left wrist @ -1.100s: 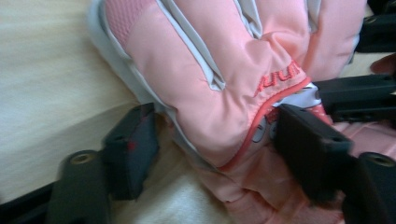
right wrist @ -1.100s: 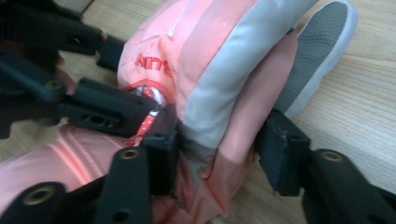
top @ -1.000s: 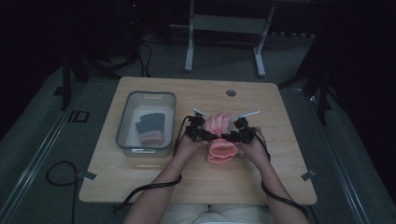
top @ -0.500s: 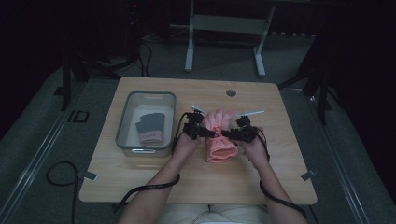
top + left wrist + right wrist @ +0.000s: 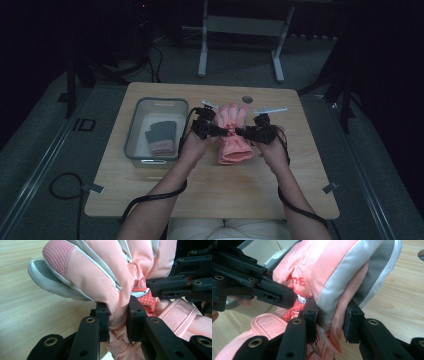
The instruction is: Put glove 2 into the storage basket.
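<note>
A pink padded glove (image 5: 233,137) with white and grey trim hangs above the wooden table (image 5: 165,190), fingers pointing away and cuff drooping toward me. My left gripper (image 5: 225,131) pinches its left side and my right gripper (image 5: 240,133) its right side. In the left gripper view the pads of my left gripper (image 5: 118,312) are shut on a fold of the glove (image 5: 100,272). In the right gripper view my right gripper (image 5: 332,315) has just been closing and squeezes the edge of the glove (image 5: 337,270) between its pads.
A clear plastic bin (image 5: 136,125) stands left of my hands with a dark grey folded item (image 5: 161,136) inside. A round grommet hole (image 5: 247,99) lies near the table's far edge. Bare wood lies in front of and right of the glove.
Both hands have risen together, lifting the glove off the table. Its cuff now hangs down below the jaws.
</note>
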`<state>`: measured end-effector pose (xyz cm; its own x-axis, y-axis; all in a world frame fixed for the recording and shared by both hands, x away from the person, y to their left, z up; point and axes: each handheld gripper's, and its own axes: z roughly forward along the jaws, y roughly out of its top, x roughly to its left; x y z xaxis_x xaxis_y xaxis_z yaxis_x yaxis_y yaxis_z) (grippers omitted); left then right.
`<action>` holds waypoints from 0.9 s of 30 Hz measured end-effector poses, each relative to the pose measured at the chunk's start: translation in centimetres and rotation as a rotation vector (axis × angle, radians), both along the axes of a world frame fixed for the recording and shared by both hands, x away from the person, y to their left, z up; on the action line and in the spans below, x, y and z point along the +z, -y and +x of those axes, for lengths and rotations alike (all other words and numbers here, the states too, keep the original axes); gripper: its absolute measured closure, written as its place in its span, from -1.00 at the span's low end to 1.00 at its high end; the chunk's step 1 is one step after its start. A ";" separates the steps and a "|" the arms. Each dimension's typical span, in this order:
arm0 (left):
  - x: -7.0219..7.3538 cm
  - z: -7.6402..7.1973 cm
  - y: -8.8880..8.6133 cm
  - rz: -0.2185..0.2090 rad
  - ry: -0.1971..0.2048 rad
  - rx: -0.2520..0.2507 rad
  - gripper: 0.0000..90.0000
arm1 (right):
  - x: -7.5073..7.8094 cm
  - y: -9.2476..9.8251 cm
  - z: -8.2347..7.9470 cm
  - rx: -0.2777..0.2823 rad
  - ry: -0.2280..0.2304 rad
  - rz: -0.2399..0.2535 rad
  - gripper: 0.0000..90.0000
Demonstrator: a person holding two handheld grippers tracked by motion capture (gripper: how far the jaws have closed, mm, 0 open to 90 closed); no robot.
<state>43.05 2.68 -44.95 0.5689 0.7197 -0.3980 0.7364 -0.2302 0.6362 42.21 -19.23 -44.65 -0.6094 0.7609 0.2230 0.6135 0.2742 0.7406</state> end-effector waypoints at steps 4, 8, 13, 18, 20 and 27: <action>0.9 -0.2 -0.8 0.003 0.006 0.003 0.66 | 0.6 -0.5 0.0 0.007 0.005 0.006 0.51; 2.0 -0.3 -1.9 0.001 0.013 0.017 0.66 | 1.6 -1.5 0.0 0.023 0.016 0.008 0.51; 3.2 -0.5 -3.0 0.020 0.032 0.028 0.66 | 2.7 -2.8 0.1 0.032 0.036 0.010 0.51; 4.6 -0.7 -4.9 0.035 0.044 0.052 0.66 | 3.8 -4.7 0.4 0.055 0.051 0.015 0.51; 4.9 -0.8 -5.6 0.038 0.052 0.064 0.66 | 4.1 -5.3 0.5 0.064 0.059 0.014 0.51; 5.7 -1.2 -7.7 0.040 0.058 0.097 0.66 | 5.0 -7.5 0.7 0.091 0.071 0.014 0.51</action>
<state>41.88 10.36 -39.22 0.5170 0.7872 -0.3362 0.7188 -0.1860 0.6699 42.95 -11.70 -39.69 -0.6905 0.6988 0.1871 0.5325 0.3159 0.7853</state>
